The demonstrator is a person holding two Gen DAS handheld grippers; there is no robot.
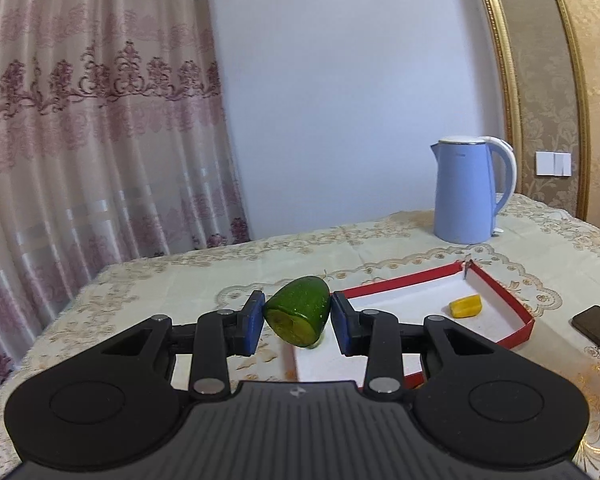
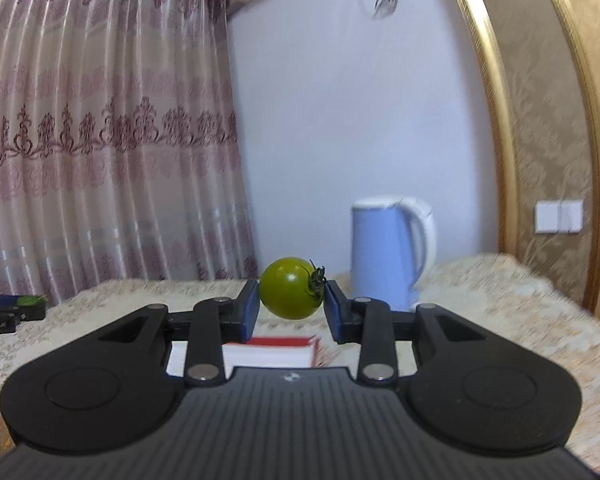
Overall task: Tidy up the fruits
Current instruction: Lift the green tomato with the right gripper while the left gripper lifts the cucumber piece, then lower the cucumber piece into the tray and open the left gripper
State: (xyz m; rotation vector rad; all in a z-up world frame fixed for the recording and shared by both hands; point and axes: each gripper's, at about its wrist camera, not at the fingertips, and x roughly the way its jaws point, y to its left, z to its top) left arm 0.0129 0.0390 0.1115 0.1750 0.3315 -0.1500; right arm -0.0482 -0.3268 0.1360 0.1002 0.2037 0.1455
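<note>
A cloth-covered table sits before a pale wall and pink curtains. Low in the left wrist view, the left gripper is clamped on one cut green fruit, lifted over the near corner of the single red-rimmed tray, probably for dropping beside the one yellow piece lying inside. The right gripper likewise pinches one green tomato above the tray's edge, seemingly waiting its turn; one blue kettle stands behind, one dark phone at the right edge.
</note>
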